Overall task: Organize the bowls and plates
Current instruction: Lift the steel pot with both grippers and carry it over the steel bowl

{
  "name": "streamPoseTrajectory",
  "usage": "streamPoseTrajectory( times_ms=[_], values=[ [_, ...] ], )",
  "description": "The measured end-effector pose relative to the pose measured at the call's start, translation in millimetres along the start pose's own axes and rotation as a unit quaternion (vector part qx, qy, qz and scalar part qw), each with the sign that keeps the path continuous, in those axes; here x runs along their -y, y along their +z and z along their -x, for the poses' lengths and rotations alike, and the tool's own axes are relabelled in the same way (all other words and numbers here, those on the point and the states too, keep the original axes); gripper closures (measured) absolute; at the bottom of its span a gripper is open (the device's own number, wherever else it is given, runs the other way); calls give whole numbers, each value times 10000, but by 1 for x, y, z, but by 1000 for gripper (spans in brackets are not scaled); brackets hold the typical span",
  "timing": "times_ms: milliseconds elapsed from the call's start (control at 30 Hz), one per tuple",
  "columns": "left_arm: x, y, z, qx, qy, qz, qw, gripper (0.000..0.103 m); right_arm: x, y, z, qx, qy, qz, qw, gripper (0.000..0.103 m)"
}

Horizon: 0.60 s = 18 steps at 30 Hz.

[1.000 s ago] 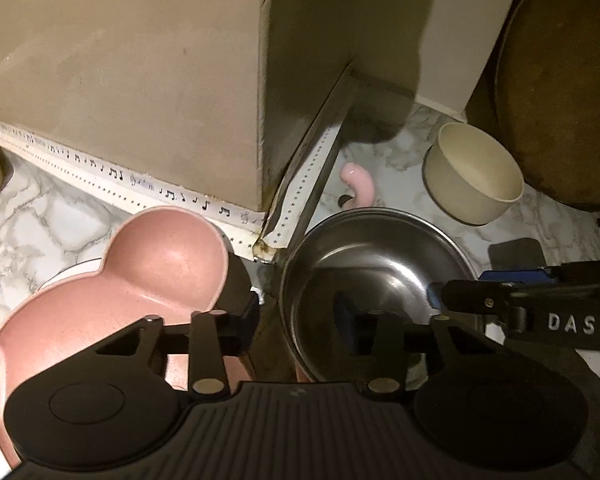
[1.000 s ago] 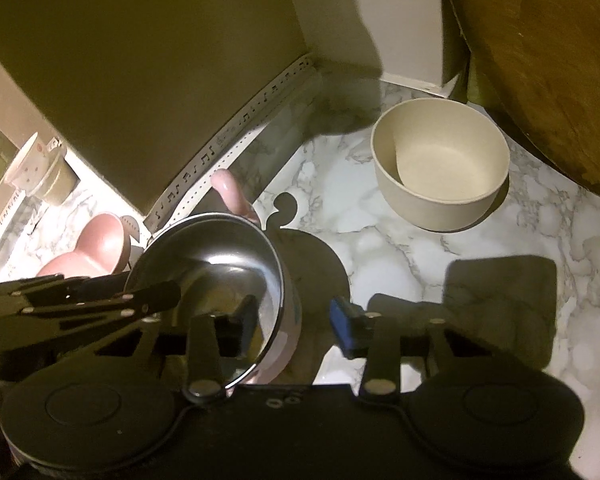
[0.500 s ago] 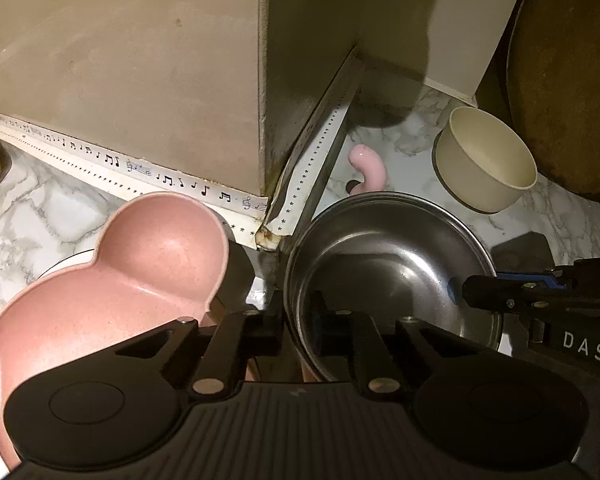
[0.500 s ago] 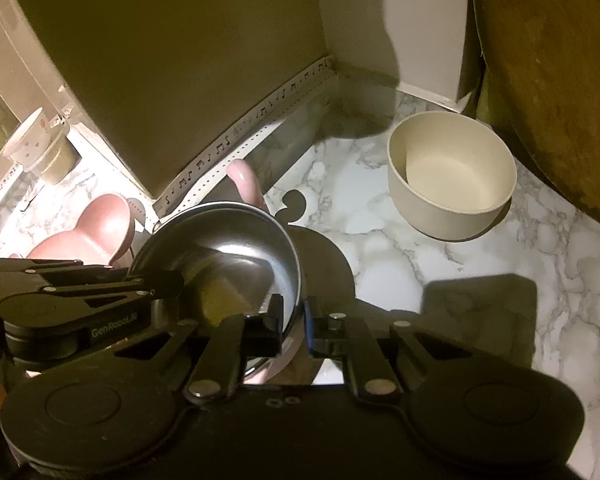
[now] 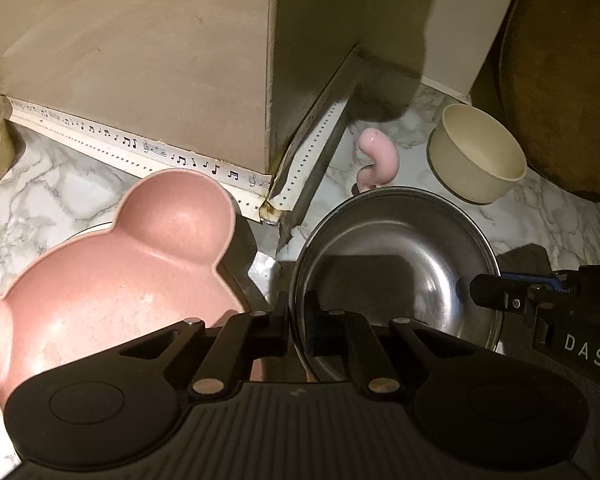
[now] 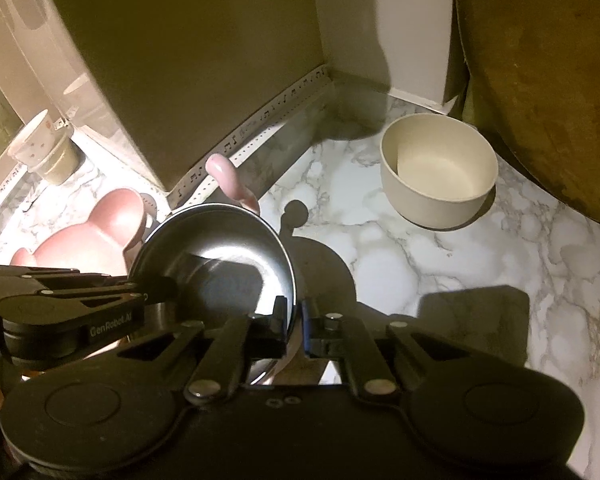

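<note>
A steel bowl (image 5: 396, 264) (image 6: 220, 256) sits low in the middle of both views, over the marble counter (image 6: 440, 280). My left gripper (image 5: 296, 320) is shut on its left rim, one finger inside and one outside. My right gripper (image 6: 296, 320) is shut on the opposite rim the same way. Each gripper shows in the other's view: the right gripper (image 5: 500, 292) and the left gripper (image 6: 140, 292). A pink bear-shaped plate (image 5: 112, 272) (image 6: 100, 228) lies to the bowl's left. A cream bowl (image 5: 476, 156) (image 6: 436, 172) stands upright at the far right.
A pink curved handle (image 5: 376, 156) (image 6: 228, 180) pokes up behind the steel bowl. A beige pillar (image 5: 140, 60) with music-note trim blocks the back. A round wooden board (image 5: 560, 80) (image 6: 540, 80) leans at the right. A small cup (image 6: 48, 148) stands far left.
Both grippers' jaws went from open around the steel bowl's rim to shut on it. The right wrist view has shifted a little; the left has hardly moved.
</note>
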<state>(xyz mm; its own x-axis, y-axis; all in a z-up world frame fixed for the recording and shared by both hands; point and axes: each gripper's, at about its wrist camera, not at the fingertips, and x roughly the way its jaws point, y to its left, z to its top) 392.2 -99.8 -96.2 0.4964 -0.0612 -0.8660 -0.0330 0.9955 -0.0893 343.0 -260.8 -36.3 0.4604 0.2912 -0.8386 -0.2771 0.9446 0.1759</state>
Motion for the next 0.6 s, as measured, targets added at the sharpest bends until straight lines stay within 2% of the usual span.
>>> streamPoseTrajectory(
  times_ms=[400,600],
  values=[
    [-9,-20,64,268,-45,-62,9996,97,-28,-14,49,119,79,134,9998,95],
    [-27,-35,95,273,-135,84,9995,96,-50,-22,72,145,224,229,9994,95]
  ],
)
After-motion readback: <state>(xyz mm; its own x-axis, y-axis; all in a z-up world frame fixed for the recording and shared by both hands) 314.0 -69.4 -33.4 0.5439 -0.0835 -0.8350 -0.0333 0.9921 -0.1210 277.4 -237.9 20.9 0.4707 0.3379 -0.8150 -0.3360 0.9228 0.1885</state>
